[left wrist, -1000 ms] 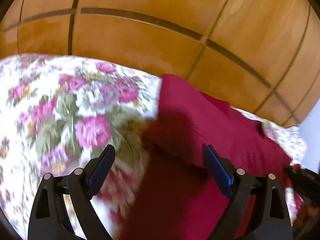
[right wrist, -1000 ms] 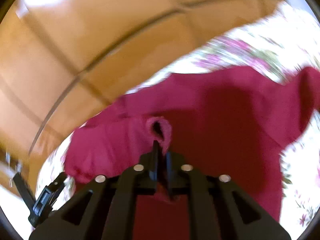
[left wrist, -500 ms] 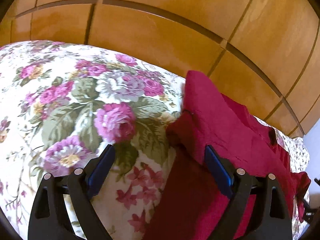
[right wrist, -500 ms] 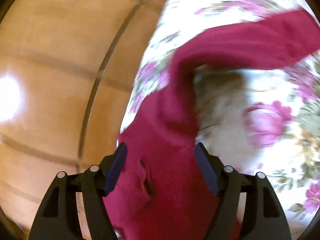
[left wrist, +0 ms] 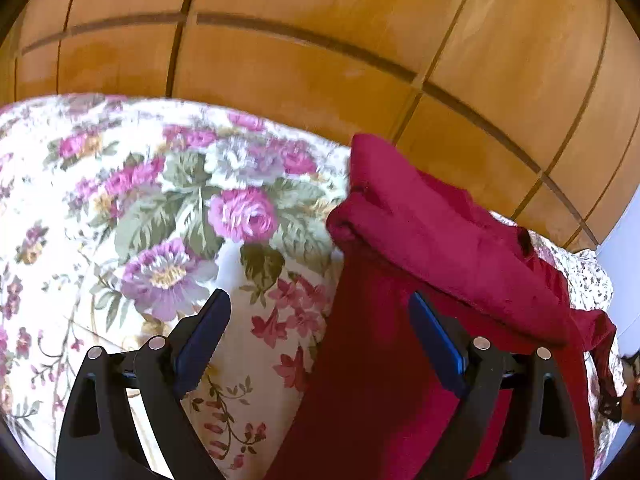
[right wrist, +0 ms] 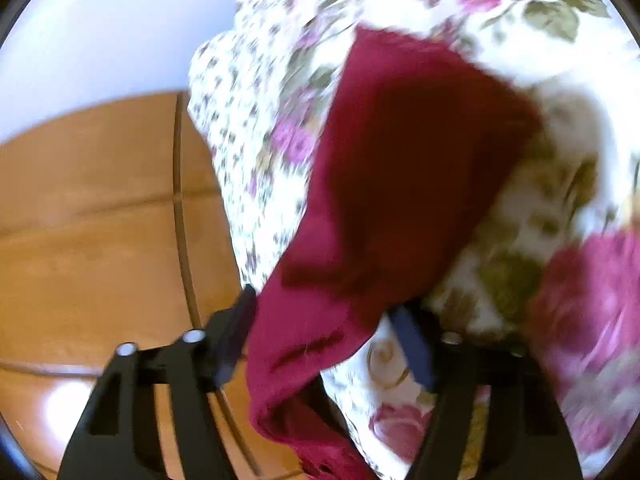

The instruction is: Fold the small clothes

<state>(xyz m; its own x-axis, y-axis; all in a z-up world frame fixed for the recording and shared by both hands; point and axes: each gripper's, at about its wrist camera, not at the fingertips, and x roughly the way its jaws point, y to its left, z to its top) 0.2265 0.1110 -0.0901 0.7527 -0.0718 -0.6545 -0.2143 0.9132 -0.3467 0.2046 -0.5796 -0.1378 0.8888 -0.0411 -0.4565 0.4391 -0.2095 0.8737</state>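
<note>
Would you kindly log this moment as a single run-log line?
left tool: open, empty | right tool: jaws just closing around crimson garment edge, not yet pressing | surface: floral bedspread

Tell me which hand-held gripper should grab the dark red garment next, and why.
Right hand-held gripper: the dark red knit garment already lies between its closing jaws. The left hand-held gripper gapes over the floral bedspread.

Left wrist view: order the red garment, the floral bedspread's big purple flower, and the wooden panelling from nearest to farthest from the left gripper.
1. Red garment: lies between the left gripper's open fingers, on the right.
2. Purple flower: on the bedspread, just beyond the left finger.
3. Wooden panelling: behind the bed, across the top.
</note>
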